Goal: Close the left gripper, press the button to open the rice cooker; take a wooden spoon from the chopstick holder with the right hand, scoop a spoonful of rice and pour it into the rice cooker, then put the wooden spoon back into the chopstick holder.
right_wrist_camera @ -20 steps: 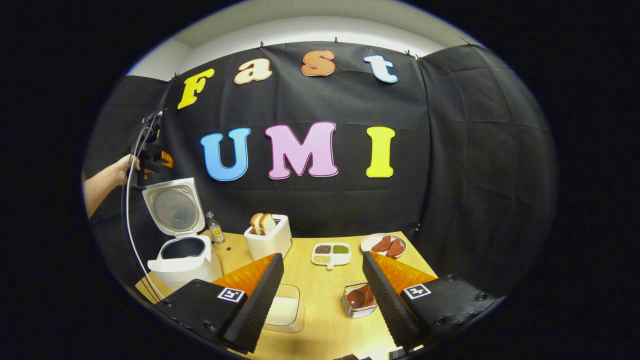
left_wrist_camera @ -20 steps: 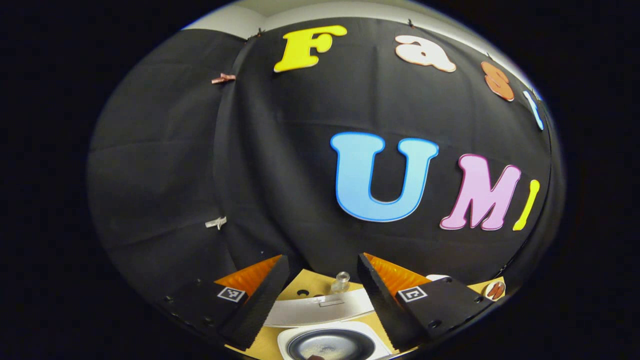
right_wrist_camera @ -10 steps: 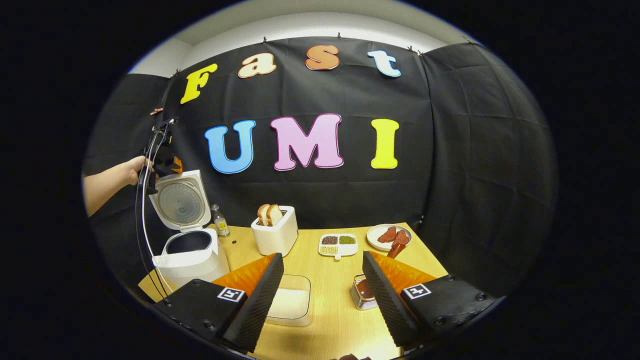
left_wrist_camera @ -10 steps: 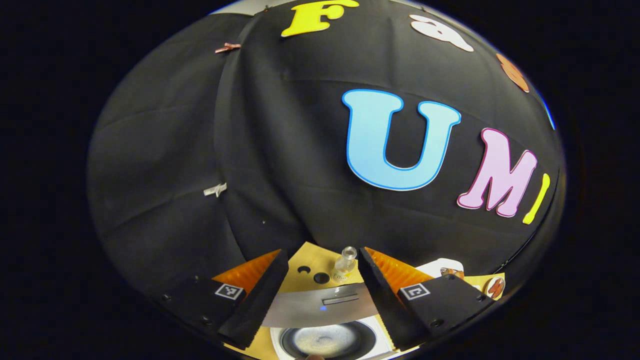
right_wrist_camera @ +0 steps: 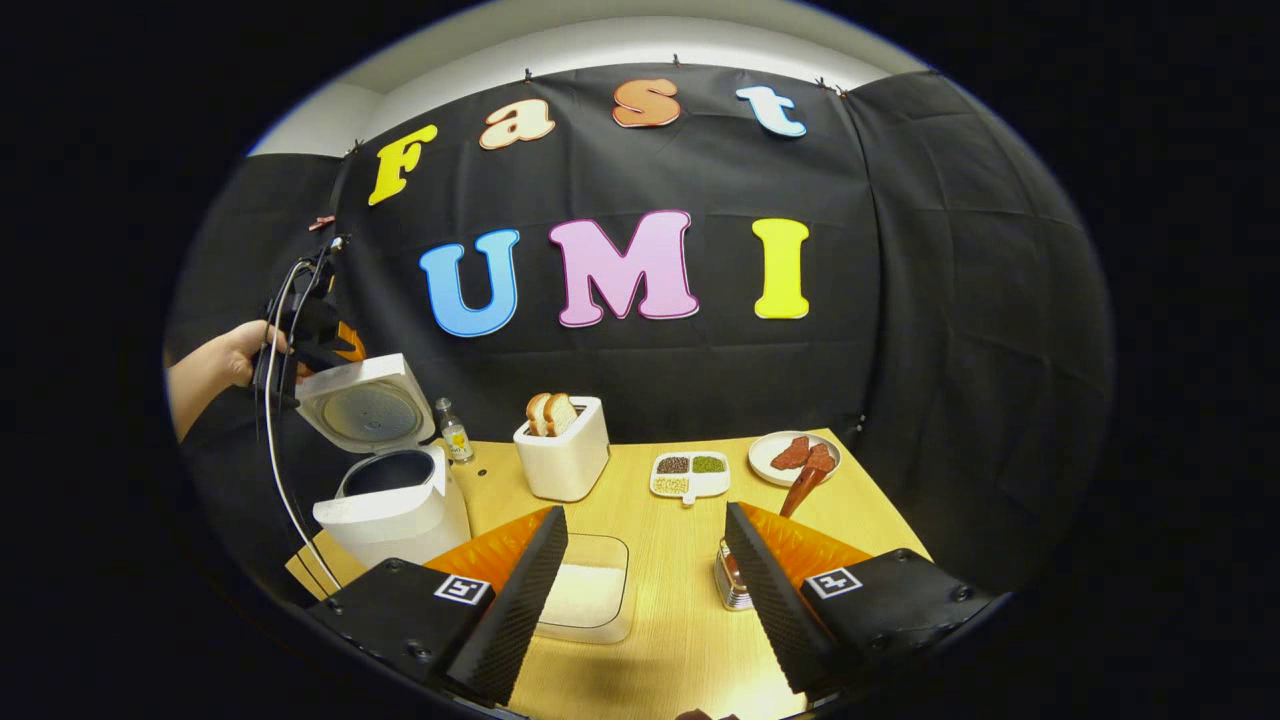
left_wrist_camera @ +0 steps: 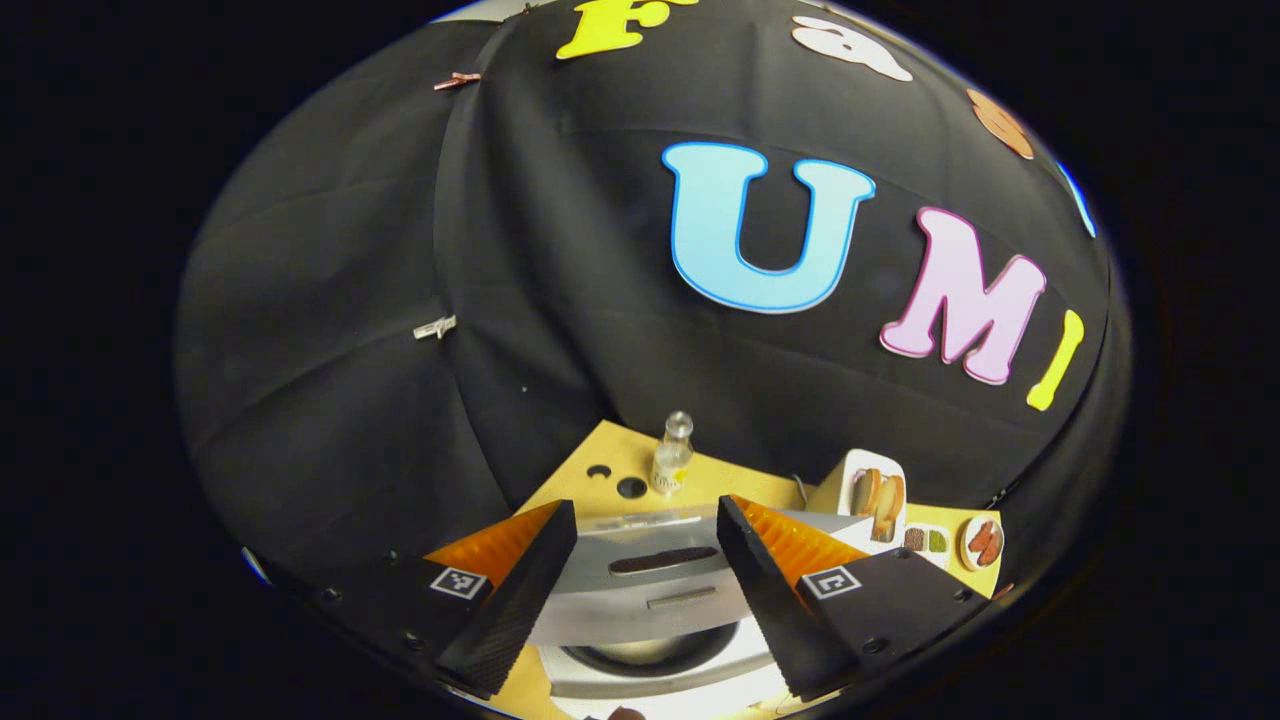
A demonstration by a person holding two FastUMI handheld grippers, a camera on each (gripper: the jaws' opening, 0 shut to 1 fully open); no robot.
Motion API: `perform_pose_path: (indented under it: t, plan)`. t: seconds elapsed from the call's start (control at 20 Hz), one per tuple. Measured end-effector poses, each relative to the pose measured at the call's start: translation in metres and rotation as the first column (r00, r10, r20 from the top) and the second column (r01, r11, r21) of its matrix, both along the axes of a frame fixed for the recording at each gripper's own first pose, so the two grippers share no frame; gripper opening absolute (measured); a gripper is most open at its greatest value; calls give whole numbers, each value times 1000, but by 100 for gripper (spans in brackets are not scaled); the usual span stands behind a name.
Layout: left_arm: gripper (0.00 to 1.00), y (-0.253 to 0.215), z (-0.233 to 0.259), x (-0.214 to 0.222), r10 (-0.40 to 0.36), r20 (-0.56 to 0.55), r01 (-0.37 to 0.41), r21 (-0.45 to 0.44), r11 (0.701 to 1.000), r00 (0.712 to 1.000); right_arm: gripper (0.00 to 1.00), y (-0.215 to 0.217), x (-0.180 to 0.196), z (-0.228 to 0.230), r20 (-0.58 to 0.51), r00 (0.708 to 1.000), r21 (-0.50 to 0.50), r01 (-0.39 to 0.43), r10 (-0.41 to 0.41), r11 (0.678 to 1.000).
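2 claws are at work, both with fingers apart and empty. At the left of the right gripper view, the left claw [right_wrist_camera: 335, 345] sits at the raised lid [right_wrist_camera: 368, 405] of the rice cooker [right_wrist_camera: 395, 505], whose pot is exposed. The right claw [right_wrist_camera: 645, 590] hangs low over the tabletop [right_wrist_camera: 690, 640]. Just beyond its right finger, the wooden spoon [right_wrist_camera: 800, 487] leans up and away out of the holder [right_wrist_camera: 733, 585], handle low, so this hand is far nearer. The rice tub [right_wrist_camera: 590, 598] lies beside its left finger.
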State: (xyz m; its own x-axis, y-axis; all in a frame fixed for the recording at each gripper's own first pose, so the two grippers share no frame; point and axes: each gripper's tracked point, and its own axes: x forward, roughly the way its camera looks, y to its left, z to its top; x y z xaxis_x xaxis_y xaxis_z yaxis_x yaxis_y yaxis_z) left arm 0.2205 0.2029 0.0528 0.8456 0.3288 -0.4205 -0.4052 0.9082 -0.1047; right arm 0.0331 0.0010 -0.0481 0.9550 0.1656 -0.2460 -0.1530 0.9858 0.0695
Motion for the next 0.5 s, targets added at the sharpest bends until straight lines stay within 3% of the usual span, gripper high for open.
perform_pose_path:
  t: [0.3,0.5]
  plan:
    - [99,-38,-76,-36,12,-103,-8,43,999,995,98,-1,5,-16,-37,998,9,-43,43,999]
    - [98,-61,-119,-40,12,-134,-13,-6,1000,991,98,-6,3,-30,-77,995,0,-62,62,998]
